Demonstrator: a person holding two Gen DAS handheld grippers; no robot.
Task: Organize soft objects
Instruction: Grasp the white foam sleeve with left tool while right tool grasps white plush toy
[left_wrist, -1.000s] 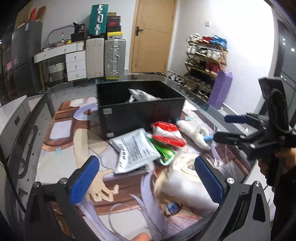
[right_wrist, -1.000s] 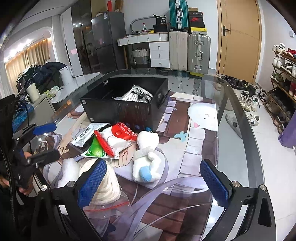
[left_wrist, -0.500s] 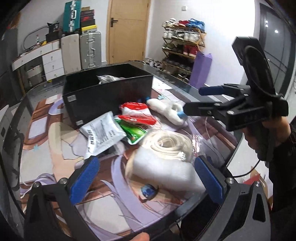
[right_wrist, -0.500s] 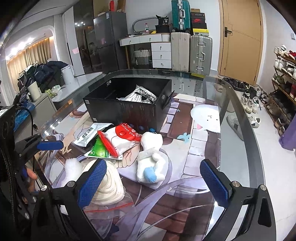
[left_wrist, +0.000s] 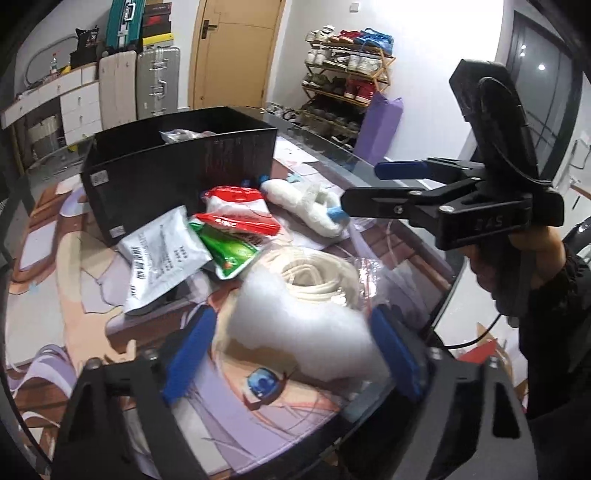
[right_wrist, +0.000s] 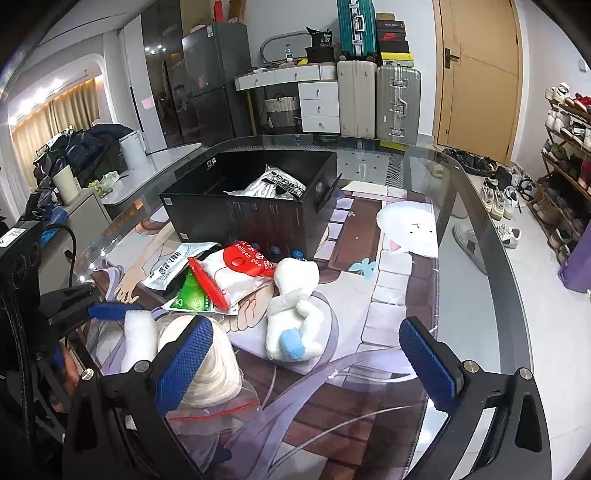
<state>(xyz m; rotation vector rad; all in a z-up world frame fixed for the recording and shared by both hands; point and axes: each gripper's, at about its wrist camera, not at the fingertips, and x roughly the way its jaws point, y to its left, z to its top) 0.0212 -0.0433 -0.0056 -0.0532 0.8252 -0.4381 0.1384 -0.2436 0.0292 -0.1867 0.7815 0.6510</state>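
A white cotton wad (left_wrist: 295, 325) lies on the printed mat at the table's near edge. My left gripper (left_wrist: 291, 317) straddles it, and its jaws are closing with the wad between them; the pads stand at its sides without clearly squeezing it. Behind the wad a coil of white rope (left_wrist: 317, 273) sits in a clear zip bag. A white plush toy (right_wrist: 291, 306) lies ahead of my right gripper (right_wrist: 306, 363), which is open and holds nothing. A red-and-white pack (right_wrist: 240, 269), a green pack (left_wrist: 229, 251) and a grey pouch (left_wrist: 162, 254) are piled in front of the black box (right_wrist: 251, 214).
A grey bag (right_wrist: 280, 184) lies inside the box. The glass table's curved edge (right_wrist: 491, 258) runs along the right, with shoes and a shoe rack (left_wrist: 347, 85) beyond it. Suitcases (right_wrist: 376, 99) and drawers stand by the far wall. The person's hand (left_wrist: 535, 251) carries the right gripper.
The left gripper swung right and dipped toward the cotton wad, which now sits between its fingers, and the fingers have drawn closer together. The right gripper kept still.
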